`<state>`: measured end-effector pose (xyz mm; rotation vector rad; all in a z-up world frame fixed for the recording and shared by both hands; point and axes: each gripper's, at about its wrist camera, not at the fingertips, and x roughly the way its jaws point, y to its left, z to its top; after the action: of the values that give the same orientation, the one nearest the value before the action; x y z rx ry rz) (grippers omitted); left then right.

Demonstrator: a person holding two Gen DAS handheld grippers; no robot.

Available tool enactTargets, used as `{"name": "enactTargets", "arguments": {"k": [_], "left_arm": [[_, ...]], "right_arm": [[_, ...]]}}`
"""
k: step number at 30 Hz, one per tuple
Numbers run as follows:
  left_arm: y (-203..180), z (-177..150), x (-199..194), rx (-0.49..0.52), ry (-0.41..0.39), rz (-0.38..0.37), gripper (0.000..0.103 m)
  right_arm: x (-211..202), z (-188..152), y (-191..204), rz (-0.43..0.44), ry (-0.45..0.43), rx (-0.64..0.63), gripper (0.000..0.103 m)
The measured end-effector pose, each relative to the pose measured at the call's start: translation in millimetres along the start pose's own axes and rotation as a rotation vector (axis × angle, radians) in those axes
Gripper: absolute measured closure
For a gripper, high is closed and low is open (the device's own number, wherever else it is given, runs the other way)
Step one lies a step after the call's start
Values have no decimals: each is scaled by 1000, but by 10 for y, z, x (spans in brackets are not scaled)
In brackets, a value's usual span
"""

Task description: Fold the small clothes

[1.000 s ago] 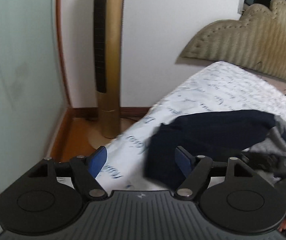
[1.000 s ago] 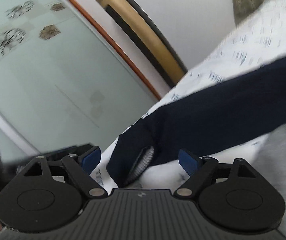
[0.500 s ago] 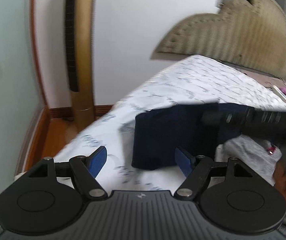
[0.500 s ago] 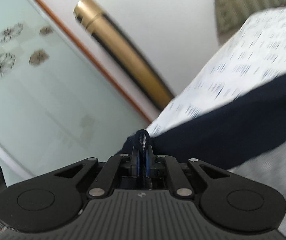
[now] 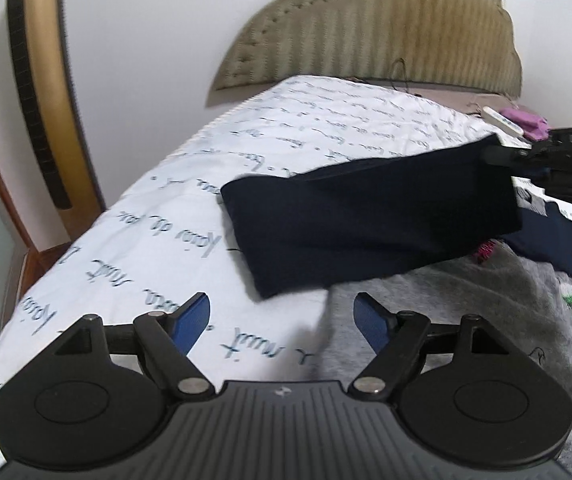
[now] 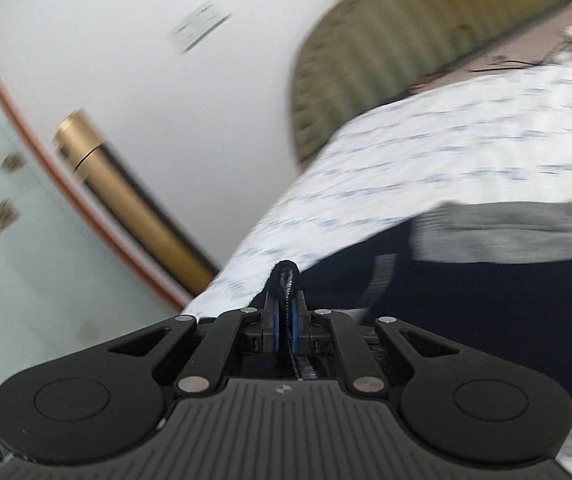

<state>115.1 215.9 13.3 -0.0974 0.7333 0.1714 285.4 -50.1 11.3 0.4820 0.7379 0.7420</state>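
**Navy garment lifted by one corner as the fold gets under way**

Nearest my lens on the left side, the left gripper has nothing between its blue pads; its jaws are opening, poised over the boundary where the printed bedsheet meets a grey garment. I judge it is kept free so it can take a second corner or pin the cloth once the fold comes over.

Just beyond, the navy garment hangs partly off the bed, stretched taut toward the upper right, where the right gripper has it by an edge. From that gripper's own camera I see its jaws clamped tight on a bunched seam of the navy cloth, with the rest trailing away to the right. Holding a corner this way, I reckon, lets the fabric swing over itself.

My count: two grippers, one navy piece in hand, one grey piece flat on the bed, and further dark cloth at the right edge that I cannot identify.

Farther back stand one padded headboard, a small white object and something purple near it, and one gold tower fan against the wall.
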Motion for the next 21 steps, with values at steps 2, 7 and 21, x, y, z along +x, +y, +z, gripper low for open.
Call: {"name": "enactTargets", "arguments": {"k": [2, 7, 21], "left_arm": [[-63, -4, 40, 9, 9, -10, 24], [-200, -2, 89, 33, 16, -22, 24], [-338, 4, 177, 56, 39, -25, 24]], "right_arm": [[-94, 1, -224, -28, -18, 42, 92], [-304, -73, -626, -79, -56, 102, 92], [-1070, -74, -1493, -233, -221, 250, 92]]}}
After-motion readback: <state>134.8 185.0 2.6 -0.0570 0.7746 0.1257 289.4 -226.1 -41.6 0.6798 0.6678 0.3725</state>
